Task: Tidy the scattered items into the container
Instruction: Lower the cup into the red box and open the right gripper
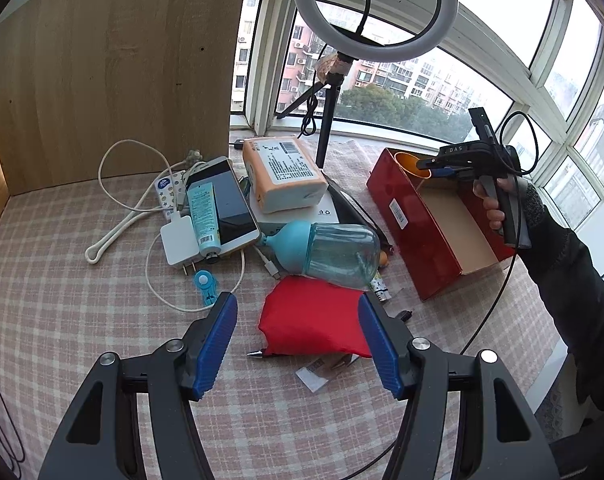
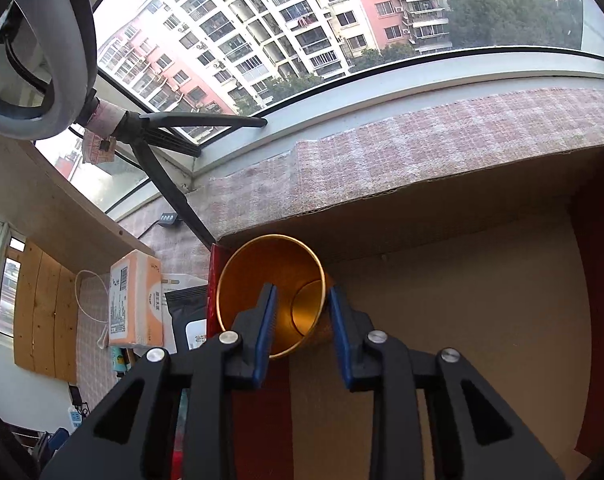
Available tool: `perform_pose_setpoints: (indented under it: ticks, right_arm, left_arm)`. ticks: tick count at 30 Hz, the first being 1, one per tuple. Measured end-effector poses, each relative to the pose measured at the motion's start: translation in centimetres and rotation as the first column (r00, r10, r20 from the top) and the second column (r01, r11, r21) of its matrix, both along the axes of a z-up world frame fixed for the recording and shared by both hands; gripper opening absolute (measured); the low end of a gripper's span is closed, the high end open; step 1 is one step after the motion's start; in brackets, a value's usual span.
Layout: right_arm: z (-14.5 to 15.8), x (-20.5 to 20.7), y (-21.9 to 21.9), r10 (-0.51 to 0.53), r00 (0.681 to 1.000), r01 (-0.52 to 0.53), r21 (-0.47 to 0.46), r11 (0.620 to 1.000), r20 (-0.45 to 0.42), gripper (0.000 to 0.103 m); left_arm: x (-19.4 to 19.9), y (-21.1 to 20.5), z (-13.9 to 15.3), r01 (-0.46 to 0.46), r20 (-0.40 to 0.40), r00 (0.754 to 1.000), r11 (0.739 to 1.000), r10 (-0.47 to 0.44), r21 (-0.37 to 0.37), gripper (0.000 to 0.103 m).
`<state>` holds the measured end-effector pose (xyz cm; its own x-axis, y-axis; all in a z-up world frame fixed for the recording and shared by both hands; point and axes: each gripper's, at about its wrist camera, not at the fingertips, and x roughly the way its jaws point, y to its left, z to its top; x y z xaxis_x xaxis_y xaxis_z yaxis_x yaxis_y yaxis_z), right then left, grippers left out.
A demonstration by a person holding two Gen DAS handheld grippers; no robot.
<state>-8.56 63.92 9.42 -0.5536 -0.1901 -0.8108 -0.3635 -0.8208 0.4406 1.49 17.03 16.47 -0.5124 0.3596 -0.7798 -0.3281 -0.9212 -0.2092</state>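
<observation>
While the right tongs (image 2: 302,320) pinch the wall of a gold cup (image 2: 270,294) over the red box (image 2: 594,280), the left tongs (image 1: 297,344) hang open above the red pouch (image 1: 310,316); releasing the cup seems next.

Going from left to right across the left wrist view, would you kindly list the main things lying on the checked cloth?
White looped cord → white charger plug → phone → blue baby bottle → red box, where the right gripper holds the gold cup.
</observation>
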Motion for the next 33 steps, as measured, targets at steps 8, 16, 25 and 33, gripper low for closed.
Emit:
perform_pose_setpoints:
  ticks: [8,16,25,33]
  right_arm:
    - [1.4,2.7,0.1,-0.025,1.0,0.025,-0.003,1.0,-0.012,0.036]
    - [-0.5,4.8,0.1,-0.076,0.997,0.075,-0.066,0.995,-0.004,0.022]
    - [-1.6,2.8,-0.3,-0.052,0.999,0.052,-0.067,0.996,0.011,0.018]
    - [0.3,5.0,-1.1,-0.043,0.998,0.039,-0.077,0.996,-0.055,0.019]
  left_arm:
    - [0.6,-0.4,0.2,-0.004,-0.008,1.0,1.0,0.004,-0.004,0.061]
    - [1.3,-1.3,0.0,-0.025,-0.004,1.0,1.0,0.025,-0.003,0.061]
    - [1.6,-1.2,0.2,-0.032,-0.011,0.999,0.999,0.032,-0.005,0.061]
    - [2.0,-1.8,0.2,-0.046,-0.012,0.999,0.999,0.046,-0.013,0.061]
